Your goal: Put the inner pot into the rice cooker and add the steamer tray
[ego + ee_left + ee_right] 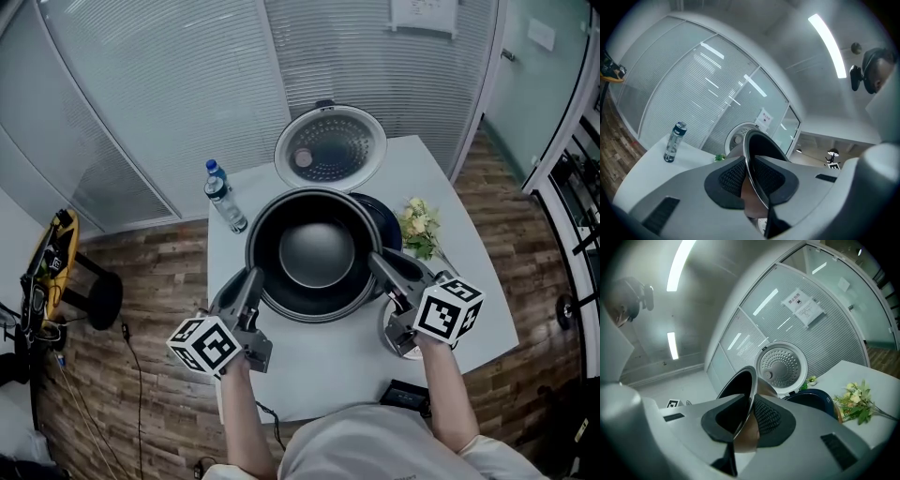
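The dark inner pot [314,251] hangs in the air over the white table, held by its rim on both sides. My left gripper [251,278] is shut on the pot's left rim [757,173]. My right gripper [380,264] is shut on the right rim [746,416]. Behind and partly under the pot stands the dark blue rice cooker [380,222], its round lid [330,147] open and upright, seen also in the right gripper view as the lid [782,364] above the cooker body [815,401]. The pot hides most of the cooker's opening. No steamer tray can be made out.
A water bottle [225,199] stands at the table's back left, also in the left gripper view [675,141]. A small bunch of flowers [419,228] lies to the right of the cooker. A round object [394,339] sits under my right gripper. A dark flat item [405,396] lies at the table's near edge.
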Demonstrator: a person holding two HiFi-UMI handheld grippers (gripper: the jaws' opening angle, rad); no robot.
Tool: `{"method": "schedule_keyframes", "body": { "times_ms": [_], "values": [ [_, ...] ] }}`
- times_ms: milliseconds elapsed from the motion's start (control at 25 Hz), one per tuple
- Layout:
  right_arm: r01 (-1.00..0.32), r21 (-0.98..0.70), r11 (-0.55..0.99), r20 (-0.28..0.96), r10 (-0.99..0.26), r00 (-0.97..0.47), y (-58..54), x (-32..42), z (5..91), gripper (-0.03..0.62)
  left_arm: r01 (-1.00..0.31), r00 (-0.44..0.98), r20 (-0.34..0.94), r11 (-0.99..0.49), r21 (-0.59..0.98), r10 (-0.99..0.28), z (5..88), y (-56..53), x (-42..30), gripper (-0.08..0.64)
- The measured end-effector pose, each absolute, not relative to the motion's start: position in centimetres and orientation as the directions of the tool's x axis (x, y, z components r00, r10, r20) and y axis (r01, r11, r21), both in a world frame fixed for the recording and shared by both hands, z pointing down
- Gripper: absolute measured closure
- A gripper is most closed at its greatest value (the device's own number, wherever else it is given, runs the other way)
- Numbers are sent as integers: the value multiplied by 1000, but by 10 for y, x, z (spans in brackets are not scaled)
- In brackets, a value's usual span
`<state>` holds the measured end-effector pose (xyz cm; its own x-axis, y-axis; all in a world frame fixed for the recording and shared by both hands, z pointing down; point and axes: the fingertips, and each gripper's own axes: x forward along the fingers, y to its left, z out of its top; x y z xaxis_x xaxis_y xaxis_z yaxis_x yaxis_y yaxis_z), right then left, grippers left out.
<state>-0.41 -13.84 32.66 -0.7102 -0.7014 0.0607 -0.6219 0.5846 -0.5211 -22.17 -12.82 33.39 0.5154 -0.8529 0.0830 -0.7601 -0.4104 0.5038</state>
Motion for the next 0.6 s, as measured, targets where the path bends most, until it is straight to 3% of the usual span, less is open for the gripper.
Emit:
{"method": "schedule_keyframes", "body": {
  "times_ms": [600],
  "values": [
    [-660, -528, 535, 70, -747, -662, -177, 33, 329, 522, -724, 571, 84, -452, 521, -817, 339, -181, -185, 500]
  ]
}}
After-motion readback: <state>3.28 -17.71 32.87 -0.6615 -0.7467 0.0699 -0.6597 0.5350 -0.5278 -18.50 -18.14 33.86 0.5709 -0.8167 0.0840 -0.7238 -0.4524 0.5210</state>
